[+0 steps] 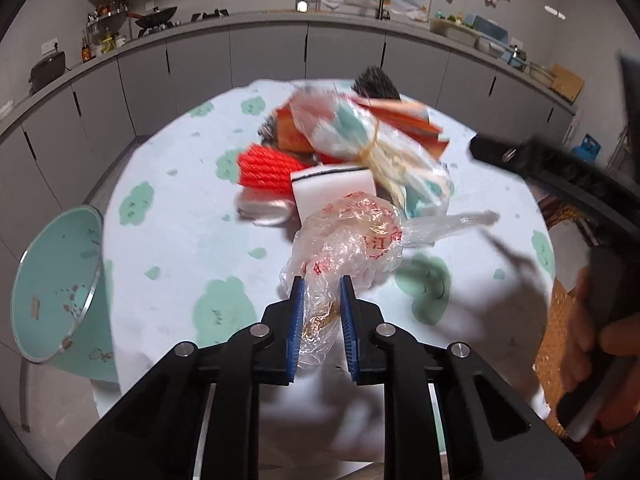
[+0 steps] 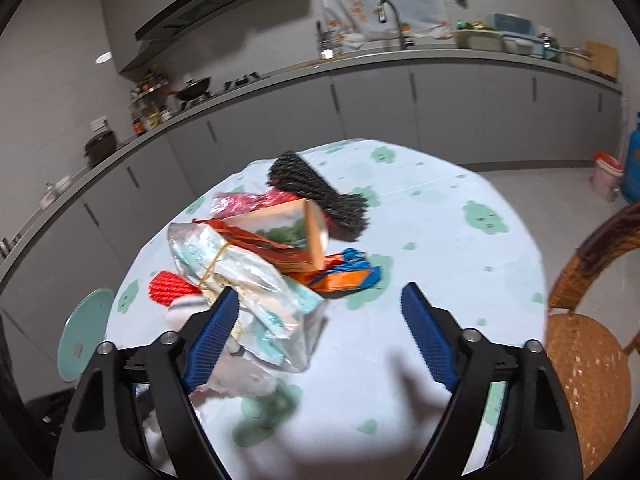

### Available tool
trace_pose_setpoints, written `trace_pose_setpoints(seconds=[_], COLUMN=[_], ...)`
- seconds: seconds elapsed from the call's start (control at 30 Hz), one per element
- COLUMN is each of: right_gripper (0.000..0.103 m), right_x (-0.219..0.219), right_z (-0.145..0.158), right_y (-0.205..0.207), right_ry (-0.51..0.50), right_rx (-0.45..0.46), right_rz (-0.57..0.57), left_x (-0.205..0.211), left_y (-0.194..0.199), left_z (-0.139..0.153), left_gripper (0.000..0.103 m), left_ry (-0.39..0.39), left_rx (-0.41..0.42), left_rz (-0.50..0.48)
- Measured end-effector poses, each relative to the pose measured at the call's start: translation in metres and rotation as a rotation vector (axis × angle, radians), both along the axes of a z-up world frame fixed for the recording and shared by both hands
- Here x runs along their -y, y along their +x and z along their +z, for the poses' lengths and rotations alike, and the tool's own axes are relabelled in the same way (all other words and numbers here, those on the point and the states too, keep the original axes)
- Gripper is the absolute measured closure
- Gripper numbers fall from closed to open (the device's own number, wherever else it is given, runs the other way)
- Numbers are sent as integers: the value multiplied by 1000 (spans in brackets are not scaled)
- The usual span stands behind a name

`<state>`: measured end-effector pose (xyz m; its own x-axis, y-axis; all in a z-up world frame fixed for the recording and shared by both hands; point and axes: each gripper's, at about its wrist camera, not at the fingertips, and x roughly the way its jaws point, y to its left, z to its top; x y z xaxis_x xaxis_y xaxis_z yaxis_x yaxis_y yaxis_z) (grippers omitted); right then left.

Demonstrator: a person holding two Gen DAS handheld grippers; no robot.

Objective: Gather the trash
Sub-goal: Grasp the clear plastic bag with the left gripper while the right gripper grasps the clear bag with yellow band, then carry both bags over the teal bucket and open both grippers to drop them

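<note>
On the round table (image 1: pixel 180 240), near its front edge, my left gripper (image 1: pixel 322 284) is clenched on a crumpled clear plastic bag (image 1: pixel 352 236). It looks light, soft and slippery, so I judge a bunched fold the safest hold. My right gripper (image 2: pixel 320 300) hangs spread wide, empty, above the trash pile (image 2: pixel 280 240) at the table's middle. A teal bin (image 1: pixel 56 284) waits beside the table.

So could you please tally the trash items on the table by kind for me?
Plastic bags: 2 (clear bag with red print, tied bag)
Mesh nets: 2 (red, black)
Sponge: 1
Orange carton: 1
Orange-blue wrapper: 1
Total: 7
</note>
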<state>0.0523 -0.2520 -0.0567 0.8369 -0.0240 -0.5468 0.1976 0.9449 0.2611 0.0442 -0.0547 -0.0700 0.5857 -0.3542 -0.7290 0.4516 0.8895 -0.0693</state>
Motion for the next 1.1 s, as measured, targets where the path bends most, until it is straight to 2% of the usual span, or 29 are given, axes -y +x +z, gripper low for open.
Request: trace_pose_setpoints(seconds=[0.1,0.2,0.3,0.43,0.57,0.7,0.77,0.9,1.1], right_gripper=[40,40,40,40,40,59,87,90,91], right_x=[-1,-2,-5,-10,-10,-13,-14,-20,-23], right_z=[-7,-14,-22,-34,-44,-42,-40,-29,6], right_y=[16,28,34,38,36,28,25,14,-8], right_ry=[35,54,74,71,102,92,99,84,92], right_rx=[-33,-63,-82,-134,-168,-167,-155,-129,-27], right_rz=[49,84,110,132,137,144,156,173,162], left_x=[-13,-28,-49,-63,-71,-72,-73,-75,-84], left_y=[-5,-7,1,11,19,19,18,15,7], left_z=[16,28,38,41,36,32,33,34,45], left_gripper=[85,85,85,85,85,85,85,85,85], left_ry=[-21,-33,-67,-65,-65,-69,-70,-64,-65], left_rx=[36,61,77,107,100,95,102,127,173], left_rz=[-5,9,75,156,201,210,212,227,263])
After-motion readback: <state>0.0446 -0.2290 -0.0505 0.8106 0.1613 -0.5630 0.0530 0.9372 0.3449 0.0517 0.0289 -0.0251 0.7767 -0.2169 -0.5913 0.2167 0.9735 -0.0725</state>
